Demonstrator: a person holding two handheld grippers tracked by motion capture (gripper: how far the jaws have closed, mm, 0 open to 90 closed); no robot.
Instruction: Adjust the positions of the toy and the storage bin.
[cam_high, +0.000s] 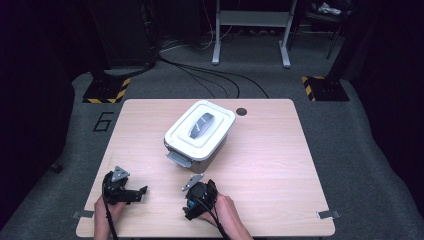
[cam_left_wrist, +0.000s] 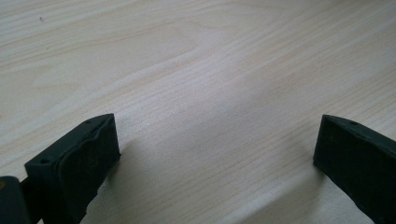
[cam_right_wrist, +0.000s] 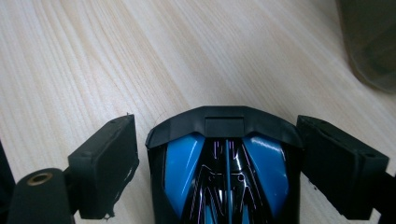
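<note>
Claw (cam_right_wrist: 217, 163) of right hand brackets blue-black toy car (cam_right_wrist: 224, 172) on table (cam_right_wrist: 93, 56).

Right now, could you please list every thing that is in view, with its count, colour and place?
toy car: one, blue and black, on the table near the person's edge, between the right gripper's jaws
storage box: one, white lid with a grey handle, grey latch at the front, lid on, middle of the table toward the far side
table: one, light wood, a small dark round hole near its far edge
floor markers: two, yellow and black striped, on the grey floor beyond the table
left gripper: one, black, near left of the table, jaws wide apart with bare wood between them
right gripper: one, black, near middle of the table, jaws either side of the car, a narrow gap at the left pad
</note>
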